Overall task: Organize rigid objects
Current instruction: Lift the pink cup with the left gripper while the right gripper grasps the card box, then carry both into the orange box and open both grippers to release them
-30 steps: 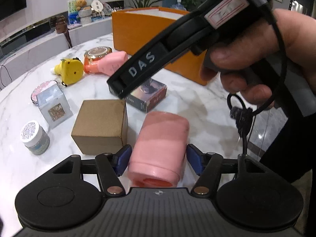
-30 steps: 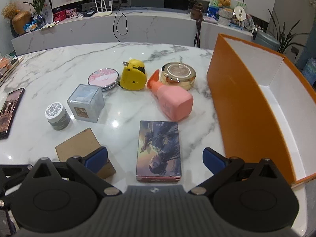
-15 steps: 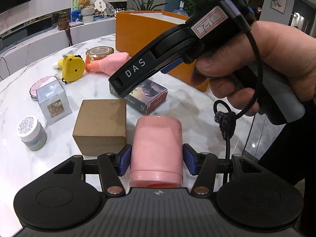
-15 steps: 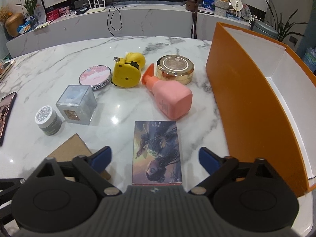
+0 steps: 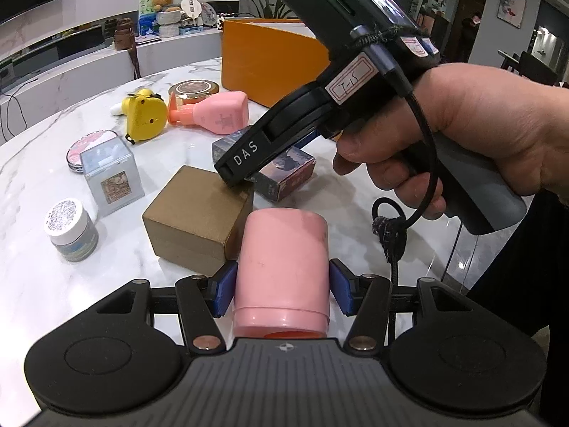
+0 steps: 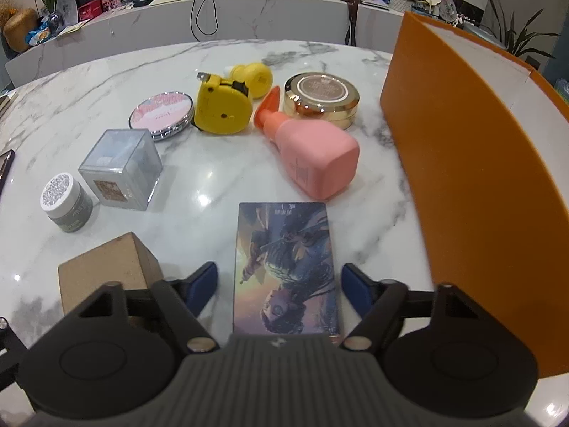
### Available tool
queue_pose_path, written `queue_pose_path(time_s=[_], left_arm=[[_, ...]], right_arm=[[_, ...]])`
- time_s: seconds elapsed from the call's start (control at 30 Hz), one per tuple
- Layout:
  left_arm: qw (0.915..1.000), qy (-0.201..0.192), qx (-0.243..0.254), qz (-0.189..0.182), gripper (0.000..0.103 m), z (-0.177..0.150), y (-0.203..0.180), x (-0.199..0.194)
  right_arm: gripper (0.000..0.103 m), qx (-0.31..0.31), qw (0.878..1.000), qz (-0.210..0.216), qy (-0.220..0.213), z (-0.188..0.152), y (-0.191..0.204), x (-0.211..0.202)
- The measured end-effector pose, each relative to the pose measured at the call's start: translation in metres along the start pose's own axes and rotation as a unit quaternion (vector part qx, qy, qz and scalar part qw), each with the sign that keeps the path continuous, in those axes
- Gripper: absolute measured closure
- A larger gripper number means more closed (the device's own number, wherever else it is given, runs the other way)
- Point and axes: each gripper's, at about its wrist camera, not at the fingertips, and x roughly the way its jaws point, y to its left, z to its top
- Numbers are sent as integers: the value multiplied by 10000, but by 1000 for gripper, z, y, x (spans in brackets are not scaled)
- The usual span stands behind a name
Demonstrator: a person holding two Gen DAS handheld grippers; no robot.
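A pink cylinder (image 5: 281, 249) lies lengthwise between the blue pads (image 5: 224, 293) of my left gripper (image 5: 282, 286), which is shut on it just in front of a brown cardboard box (image 5: 199, 213). In the right wrist view, a flat picture box (image 6: 284, 249) lies on the marble table (image 6: 213, 185). My right gripper (image 6: 279, 279) straddles its near end; the jaws are closing, with a gap left on each side of the box. A person's hand (image 5: 462, 135) holds that right gripper above the picture box (image 5: 284, 174) in the left wrist view.
A tall orange box (image 6: 462, 160) with a white inside stands at the right. Behind the picture box lie a pink pump bottle (image 6: 313, 156), a yellow tape measure (image 6: 222, 106), a gold tin (image 6: 322, 96), a round compact (image 6: 161, 114), a clear cube (image 6: 121, 170) and a small jar (image 6: 65, 203).
The left pads have closed onto the pink cylinder, which now sits straight between them. The right gripper has come down over the picture box and its jaws have narrowed.
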Motion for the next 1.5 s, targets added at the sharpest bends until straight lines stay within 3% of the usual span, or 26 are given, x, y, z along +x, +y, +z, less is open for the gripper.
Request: queue_pose_path(time_s=[0.3,0.37,0.43,0.67,0.8,0.97,1.2,1.5], left_arm=[[10000,-14,3,-4,40,1,0,-3],[10000,-4,30,15,40,0,-3,-3],[9999,28,85,52,40,1,-6,-2],[9998,100,116,159,41,3,-11,1],[9990,157,175,385,41,0,-12,-7],[9979,79,-158,622,41,1,-15,-21],[9940,169,-558,931,41,-7,-32,-37],[9928,51,-236,1171,41,32,-53,-58]], right_arm=[[34,55,9999,50,-75,3,-2,6],[39,22,10000,55,-78,4,-2,7],[46,-102,9999,82,-32,6,1,7],[46,-497,9980,345,171,13,3,8],[46,-645,9969,445,121,12,1,8],[46,-721,9960,529,85,8,-6,6],[46,-471,9951,834,-243,6,-30,-23],[46,372,9848,1520,-755,10,-79,-64]])
